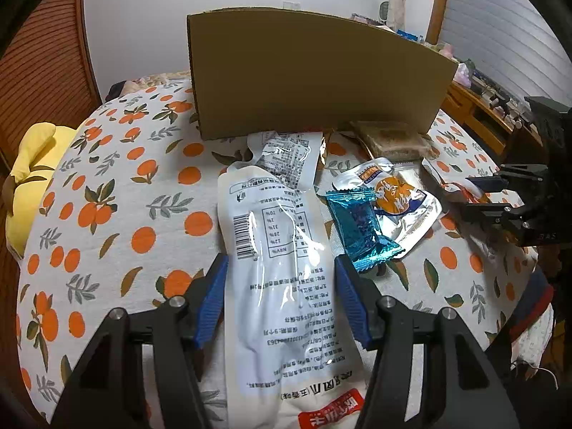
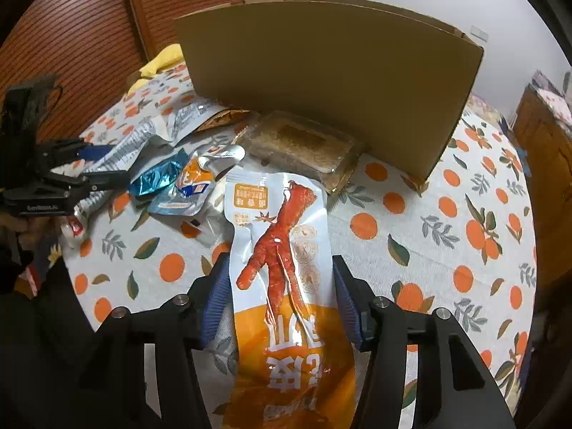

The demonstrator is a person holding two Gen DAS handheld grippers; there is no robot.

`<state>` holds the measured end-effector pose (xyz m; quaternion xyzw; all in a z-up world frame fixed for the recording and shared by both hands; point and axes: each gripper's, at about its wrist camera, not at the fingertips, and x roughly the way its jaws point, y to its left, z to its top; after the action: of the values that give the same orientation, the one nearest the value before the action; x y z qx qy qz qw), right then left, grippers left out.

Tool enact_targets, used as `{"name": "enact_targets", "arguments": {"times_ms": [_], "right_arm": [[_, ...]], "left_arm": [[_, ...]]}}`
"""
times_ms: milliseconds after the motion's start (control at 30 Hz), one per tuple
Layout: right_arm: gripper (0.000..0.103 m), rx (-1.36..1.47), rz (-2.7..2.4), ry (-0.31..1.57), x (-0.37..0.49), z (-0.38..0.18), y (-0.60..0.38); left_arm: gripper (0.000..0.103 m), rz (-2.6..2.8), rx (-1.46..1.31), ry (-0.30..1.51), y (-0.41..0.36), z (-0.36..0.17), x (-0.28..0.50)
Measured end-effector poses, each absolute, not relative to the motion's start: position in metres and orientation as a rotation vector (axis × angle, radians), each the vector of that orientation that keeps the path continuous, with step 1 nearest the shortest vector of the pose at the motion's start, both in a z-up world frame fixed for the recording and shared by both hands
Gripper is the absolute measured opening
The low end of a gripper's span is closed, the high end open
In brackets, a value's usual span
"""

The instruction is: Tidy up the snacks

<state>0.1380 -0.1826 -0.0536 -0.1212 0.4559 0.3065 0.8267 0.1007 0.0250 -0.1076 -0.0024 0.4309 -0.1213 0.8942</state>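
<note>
The left tongs (image 1: 280, 275) stand apart, one blue pad on each side of a white pouch (image 1: 275, 257) that lies printed-back up on the orange-patterned table (image 1: 118, 186); whether the pads touch its edges is unclear. Beyond it lie a teal wrapper (image 1: 361, 228) resting on a silver sachet (image 1: 404, 200), then a clear tray (image 1: 393, 139) against the cardboard box (image 1: 314, 75). The right tongs show at the far right edge.

In the right wrist view, the right tongs (image 2: 280, 279) are likewise spread, straddling an orange pouch (image 2: 282, 279) printed with a chicken foot, flat on the table (image 2: 429, 221) just before the clear tray (image 2: 304, 146) and box (image 2: 329, 68).

Both pouches look light, limp and glossy, so the film will likely slip and buckle under a squeeze across the width. A firmer hold seems to be mid-length, where the contents give some bulk, pinching the bag's edges together. The box walls stand tall, so each pouch must be lifted well clear to drop inside.
</note>
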Motion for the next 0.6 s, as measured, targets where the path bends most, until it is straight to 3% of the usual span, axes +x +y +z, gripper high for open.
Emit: {"name": "enact_targets", "arguments": {"times_ms": [600], "right_arm": [[0.065, -0.287, 0.614, 0.975, 0.151, -0.06, -0.164]], "left_arm": [[0.058, -0.265, -0.004, 0.881, 0.021, -0.104, 0.095]]}}
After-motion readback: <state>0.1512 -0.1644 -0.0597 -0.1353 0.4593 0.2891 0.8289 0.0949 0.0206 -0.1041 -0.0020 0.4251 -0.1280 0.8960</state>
